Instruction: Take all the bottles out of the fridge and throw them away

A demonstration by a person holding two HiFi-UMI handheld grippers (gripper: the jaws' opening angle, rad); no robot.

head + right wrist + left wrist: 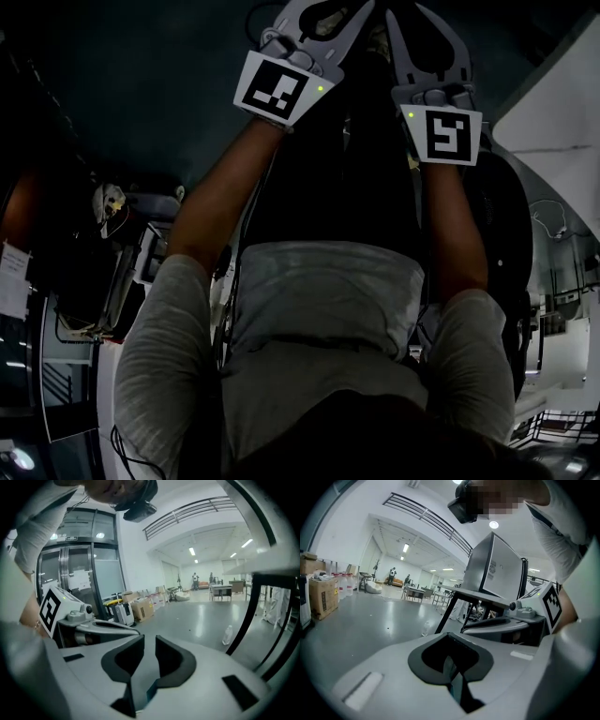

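Observation:
A clear plastic bottle point(227, 634) lies on the grey floor by a black table leg; the left gripper view shows this bottle point(425, 627) too. A grey box-like appliance point(494, 571) stands on that black-framed table. I hold both grippers up in front of me, side by side. My left gripper point(449, 660) has its dark pads together with nothing between them. On my right gripper point(144, 660) the pads stand a narrow gap apart, empty. In the head view the left gripper point(323, 19) and the right gripper point(422, 28) reach the top edge, which cuts off their tips.
Cardboard boxes point(140, 609) and white bins point(119, 613) line the wall by glass doors point(77, 581). More boxes point(321, 597) stand at the hall's left. Tables and chairs point(417, 592) and people stand far back in the hall. The black table frame point(260, 616) is close on the right.

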